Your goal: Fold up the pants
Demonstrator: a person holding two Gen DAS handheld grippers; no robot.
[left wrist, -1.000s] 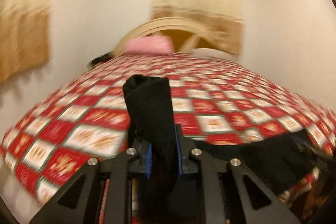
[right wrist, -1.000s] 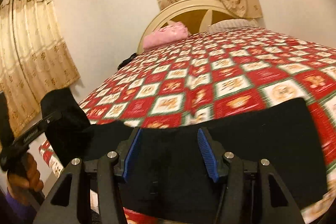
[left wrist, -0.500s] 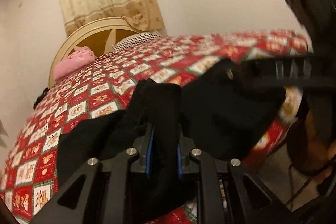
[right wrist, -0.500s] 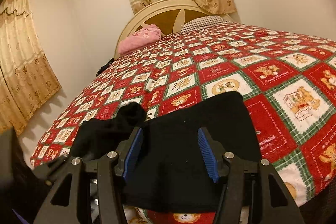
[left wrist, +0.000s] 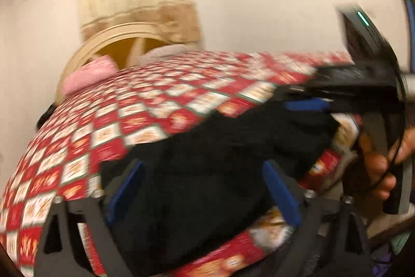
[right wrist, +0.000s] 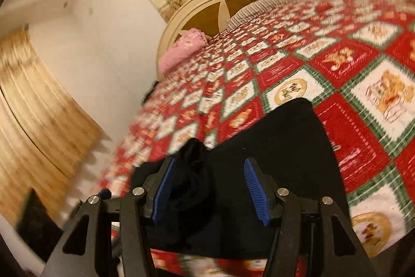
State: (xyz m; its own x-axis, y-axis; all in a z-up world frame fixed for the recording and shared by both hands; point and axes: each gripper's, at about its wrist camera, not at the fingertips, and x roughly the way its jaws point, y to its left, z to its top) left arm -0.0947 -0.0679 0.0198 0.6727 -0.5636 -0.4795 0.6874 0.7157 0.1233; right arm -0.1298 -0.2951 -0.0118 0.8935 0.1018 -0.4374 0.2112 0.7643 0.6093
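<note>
The black pants [left wrist: 220, 162] lie folded over near the foot edge of a bed with a red, white and green patchwork cover [left wrist: 145, 121]. My left gripper [left wrist: 202, 188] is open, its blue pads spread wide over the pants, holding nothing. My right gripper [right wrist: 207, 188] is open too, above the pants [right wrist: 280, 162], with a bunched fold of black cloth [right wrist: 194, 168] rising by its left pad. The right gripper also shows in the left wrist view [left wrist: 306, 104], at the pants' right end, held by a hand [left wrist: 381, 162].
A pink pillow [right wrist: 184, 48] and a striped pillow [right wrist: 254, 11] lie against a cream headboard [right wrist: 220, 7] at the far end. Beige curtains [right wrist: 33, 105] hang on the left wall. The bed's edge drops off just below the grippers.
My left gripper has let go of the pants leg it held and opened wide. The pants now lie folded over toward the right. Both views are blurred by motion.
</note>
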